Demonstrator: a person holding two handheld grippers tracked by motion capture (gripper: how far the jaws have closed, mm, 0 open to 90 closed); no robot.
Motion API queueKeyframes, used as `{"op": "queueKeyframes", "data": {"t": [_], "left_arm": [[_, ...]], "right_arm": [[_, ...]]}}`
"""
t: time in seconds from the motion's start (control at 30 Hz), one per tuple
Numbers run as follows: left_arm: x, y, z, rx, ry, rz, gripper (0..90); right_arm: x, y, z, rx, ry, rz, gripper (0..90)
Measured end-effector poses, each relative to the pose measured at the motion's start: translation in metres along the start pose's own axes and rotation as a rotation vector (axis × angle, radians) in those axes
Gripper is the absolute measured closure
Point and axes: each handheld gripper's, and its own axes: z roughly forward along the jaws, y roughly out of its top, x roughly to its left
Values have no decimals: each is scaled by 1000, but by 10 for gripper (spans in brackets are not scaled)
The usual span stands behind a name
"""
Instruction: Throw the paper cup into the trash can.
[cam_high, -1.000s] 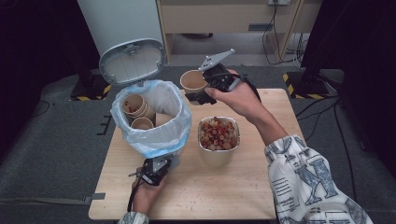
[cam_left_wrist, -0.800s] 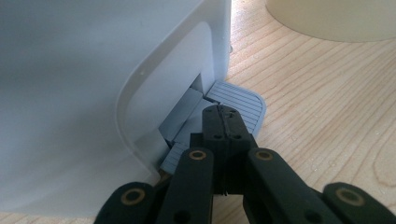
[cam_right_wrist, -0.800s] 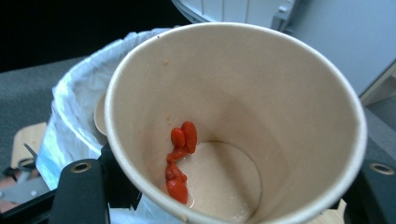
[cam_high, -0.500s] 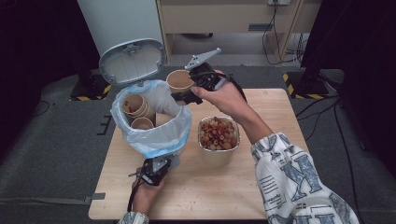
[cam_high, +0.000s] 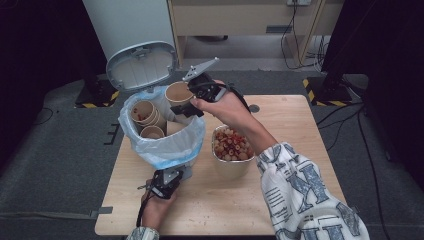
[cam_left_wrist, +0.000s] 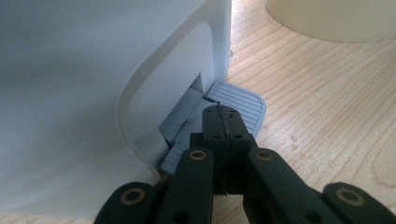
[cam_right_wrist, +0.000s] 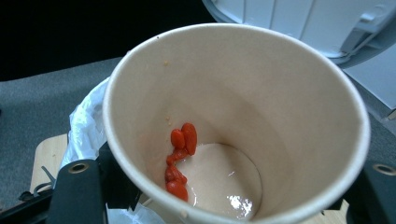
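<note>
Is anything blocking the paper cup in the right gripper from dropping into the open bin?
Nothing visible does. The paper cup held by the right gripper hangs over the bin's far rim; the lid stands open and the bag-lined mouth holds just discarded cups, with room beside them.

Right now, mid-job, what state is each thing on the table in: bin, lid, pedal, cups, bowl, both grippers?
White pedal bin: upright, blue liner holding used cups.
Grey bin lid: raised open.
Grey ribbed pedal: pressed under left gripper's tips.
Left gripper: shut, empty.
Right gripper: shut on paper cup, jaws just easing open.
Brown paper cup: over the bin, red berries stuck inside.
Pale round bowl: upright, full of red berries.
</note>
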Motion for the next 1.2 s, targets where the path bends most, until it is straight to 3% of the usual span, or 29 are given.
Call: {"op": "queueKeyframes", "data": {"t": [0.4, 0.47, 0.53, 0.63, 1.2], "left_arm": [[0, 0, 0, 0, -2, 0, 897], [0, 0, 0, 0, -3, 0, 897], [0, 0, 0, 0, -2, 1, 897], [0, 0, 0, 0, -2, 3, 897], [0, 0, 0, 1, -3, 3, 897]], "right_arm": [[5, -3, 21, 32, 9, -16, 258], [7, -5, 28, 52, 16, -4, 140], [8, -8, 30, 69, 32, -1, 100], [9, -10, 28, 75, 17, -15, 94], [-10, -27, 8, 15, -79, 54, 93]]}}
